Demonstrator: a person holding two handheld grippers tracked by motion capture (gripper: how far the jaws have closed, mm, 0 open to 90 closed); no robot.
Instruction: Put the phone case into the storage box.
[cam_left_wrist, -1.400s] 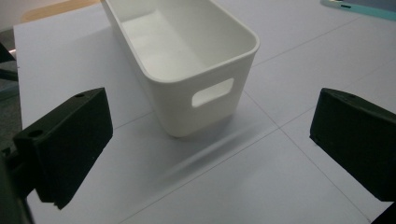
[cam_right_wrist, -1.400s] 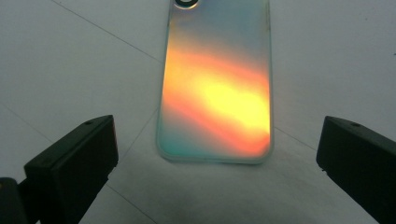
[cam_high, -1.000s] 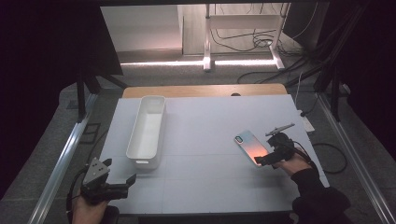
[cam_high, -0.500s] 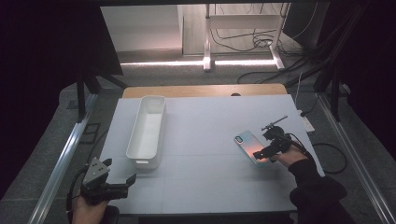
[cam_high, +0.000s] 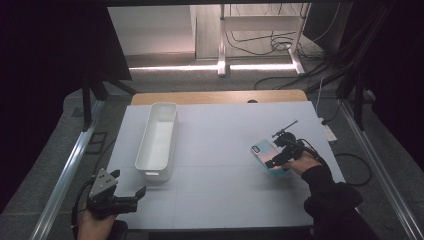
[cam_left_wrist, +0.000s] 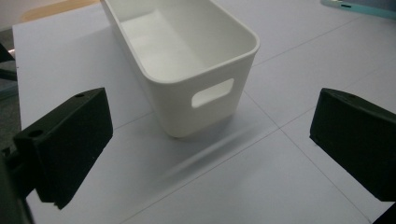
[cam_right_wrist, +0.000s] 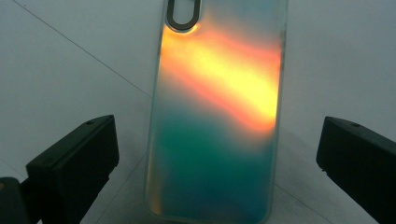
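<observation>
White table sheet (cam_high: 220, 165) under the high view, wood strip along its far edge, dark floor and cables beyond.

Lower left of the high view: left gripper (cam_high: 131, 196) in the person's hand at the sheet's near-left corner, jaws spread wide with nothing between them. Its own view looks straight at the end wall of the white bin (cam_left_wrist: 187, 65).

Left of centre: white bin (cam_high: 157, 140), long and narrow, lying lengthwise away from the camera, empty inside, cutout handle in the near end wall.

Right of centre: phone case (cam_high: 268, 156) flat on the sheet, back up. Iridescent finish: teal at the lower end, orange-yellow band across the middle, pale translucent rim, oval camera cutout at the far end in the right gripper view (cam_right_wrist: 217, 107).

Right gripper (cam_high: 271, 161) sits over the case's near end, jaws spread wide on either side of it, well clear of its edges, not touching.
</observation>
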